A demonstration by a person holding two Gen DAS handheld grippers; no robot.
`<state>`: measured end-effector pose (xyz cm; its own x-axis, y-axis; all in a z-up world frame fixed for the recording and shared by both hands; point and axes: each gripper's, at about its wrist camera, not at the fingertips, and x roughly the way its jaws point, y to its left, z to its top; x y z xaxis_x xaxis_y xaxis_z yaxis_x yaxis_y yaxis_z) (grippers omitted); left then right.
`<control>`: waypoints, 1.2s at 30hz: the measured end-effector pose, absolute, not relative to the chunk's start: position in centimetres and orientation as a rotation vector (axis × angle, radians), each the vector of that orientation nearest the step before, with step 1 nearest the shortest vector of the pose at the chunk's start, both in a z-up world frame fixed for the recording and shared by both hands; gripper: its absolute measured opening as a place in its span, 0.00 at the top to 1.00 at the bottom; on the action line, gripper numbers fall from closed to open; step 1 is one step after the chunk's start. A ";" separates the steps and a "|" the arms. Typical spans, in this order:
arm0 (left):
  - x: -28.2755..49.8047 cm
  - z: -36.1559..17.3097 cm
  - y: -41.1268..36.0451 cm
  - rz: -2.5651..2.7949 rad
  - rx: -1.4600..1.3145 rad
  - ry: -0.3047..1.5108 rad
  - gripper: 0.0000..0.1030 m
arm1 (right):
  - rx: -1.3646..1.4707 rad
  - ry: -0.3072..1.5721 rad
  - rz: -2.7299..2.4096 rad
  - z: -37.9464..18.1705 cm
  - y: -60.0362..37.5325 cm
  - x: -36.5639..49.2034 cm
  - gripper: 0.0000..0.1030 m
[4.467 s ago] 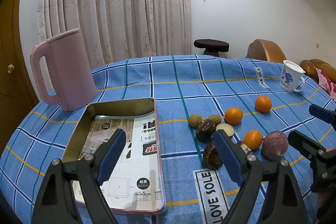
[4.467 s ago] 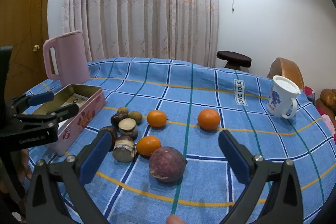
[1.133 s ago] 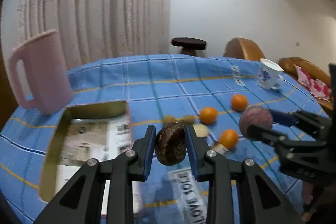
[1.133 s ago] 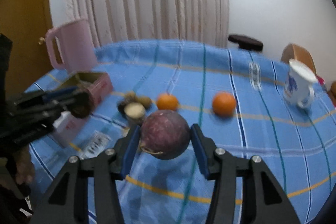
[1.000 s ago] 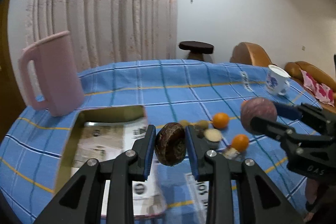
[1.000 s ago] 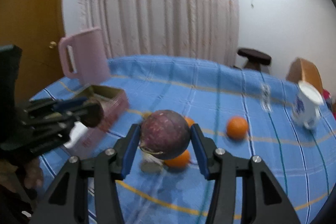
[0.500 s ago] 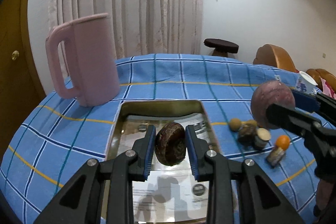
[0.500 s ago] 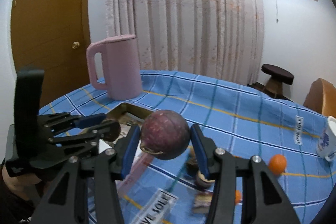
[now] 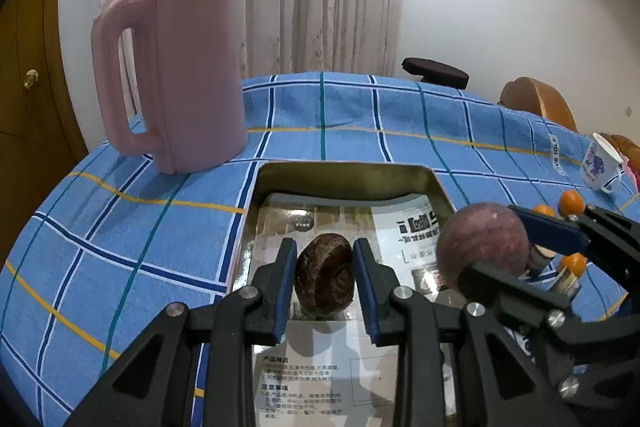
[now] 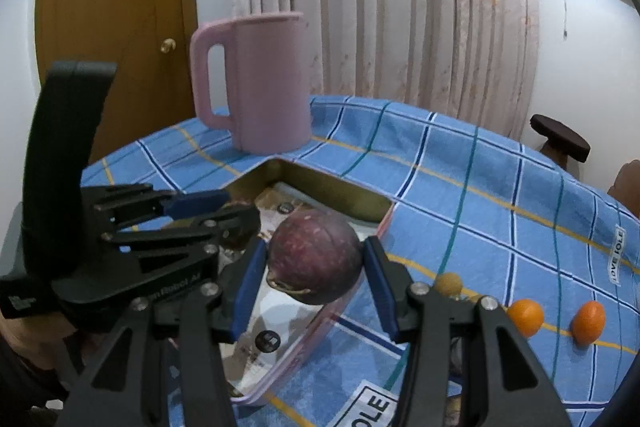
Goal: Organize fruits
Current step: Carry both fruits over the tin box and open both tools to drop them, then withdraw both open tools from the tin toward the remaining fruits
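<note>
Pinching a brown fruit [image 9: 325, 281] between its blue pads, the left gripper [image 9: 325, 283] holds it over the paper-lined tin [image 9: 344, 175]. Just beside it, the right gripper [image 10: 316, 273] clamps a purple fruit [image 10: 316, 261] above the tin's right edge. Behind the tin stands a pink jug [image 9: 188, 75] on the blue checked cloth [image 9: 120, 227]; oranges [image 10: 525, 317] and a small brown fruit [image 10: 449, 283] lie further right, near a white mug [image 9: 599, 167].
</note>
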<state>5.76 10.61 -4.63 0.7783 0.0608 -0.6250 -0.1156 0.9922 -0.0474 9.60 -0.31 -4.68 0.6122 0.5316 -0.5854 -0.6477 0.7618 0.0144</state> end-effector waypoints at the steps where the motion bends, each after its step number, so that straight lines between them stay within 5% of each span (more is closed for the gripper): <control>1: 5.8 -4.8 10.6 0.096 -0.085 0.678 0.70 | -0.213 0.606 0.687 -4.9 -0.1 9.6 0.49; 11: 4.8 -4.7 10.9 0.125 -0.098 0.682 0.68 | -0.230 0.596 0.711 -5.0 0.3 9.1 0.43; 15: 3.7 -3.4 10.8 0.167 -0.099 0.633 0.32 | -0.203 0.573 0.706 -4.3 -0.8 8.4 0.32; 17: 2.8 -2.9 10.4 0.168 -0.103 0.596 0.25 | -0.203 0.561 0.693 -4.2 -1.8 7.7 0.29; 36: 3.2 -3.9 -2.8 -0.061 0.074 0.618 0.25 | -0.072 0.645 0.319 -5.9 -18.2 7.9 0.26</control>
